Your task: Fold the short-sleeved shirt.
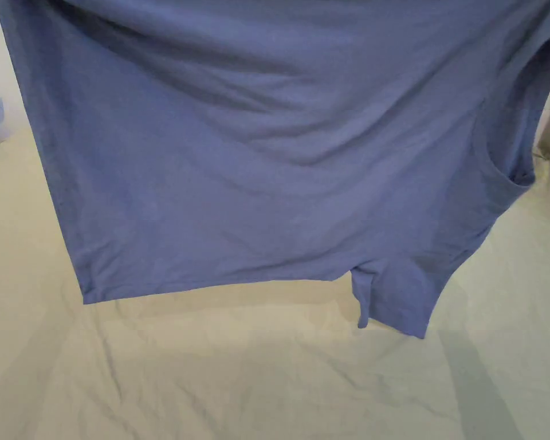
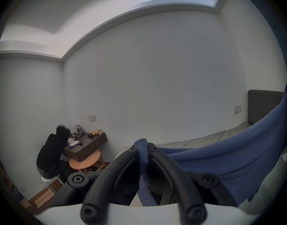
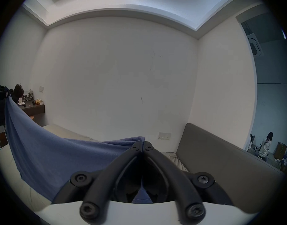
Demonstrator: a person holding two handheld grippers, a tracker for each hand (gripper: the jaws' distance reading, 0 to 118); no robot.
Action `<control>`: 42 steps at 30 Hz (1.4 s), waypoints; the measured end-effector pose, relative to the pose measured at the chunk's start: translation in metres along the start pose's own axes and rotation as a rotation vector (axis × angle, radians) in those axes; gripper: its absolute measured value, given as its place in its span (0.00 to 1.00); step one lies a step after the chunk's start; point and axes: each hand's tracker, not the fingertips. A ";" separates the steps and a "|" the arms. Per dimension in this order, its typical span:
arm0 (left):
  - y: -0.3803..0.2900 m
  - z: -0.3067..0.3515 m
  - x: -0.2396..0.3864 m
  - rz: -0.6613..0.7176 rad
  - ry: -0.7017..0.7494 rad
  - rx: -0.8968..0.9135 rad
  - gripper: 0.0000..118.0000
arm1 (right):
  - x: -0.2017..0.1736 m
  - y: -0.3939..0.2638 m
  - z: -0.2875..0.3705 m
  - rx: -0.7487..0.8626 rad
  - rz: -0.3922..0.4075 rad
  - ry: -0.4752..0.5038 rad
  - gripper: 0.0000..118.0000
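Currently: blue cotton short-sleeved shirt [image 1: 256, 172] hangs sideways, long axis left-right, pinched by left claw [image 2: 142, 149] and right claw [image 3: 142, 145], above beige bed sheet [image 1: 268, 372].

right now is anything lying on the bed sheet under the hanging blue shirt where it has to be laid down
Nothing visible: the blue cotton short-sleeved shirt hangs above a bare stretch of wrinkled beige bed sheet, held up by the left gripper and right gripper.

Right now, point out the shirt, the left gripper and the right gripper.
shirt [image 1: 256, 172], head view, middle of the hanging body.
left gripper [image 2: 142, 145], left gripper view, between its fingertips.
right gripper [image 3: 143, 145], right gripper view, between its fingertips.
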 end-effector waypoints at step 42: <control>-0.463 0.290 0.004 -0.394 -0.299 -0.838 0.04 | -0.055 -0.433 0.284 -0.903 0.025 0.353 0.00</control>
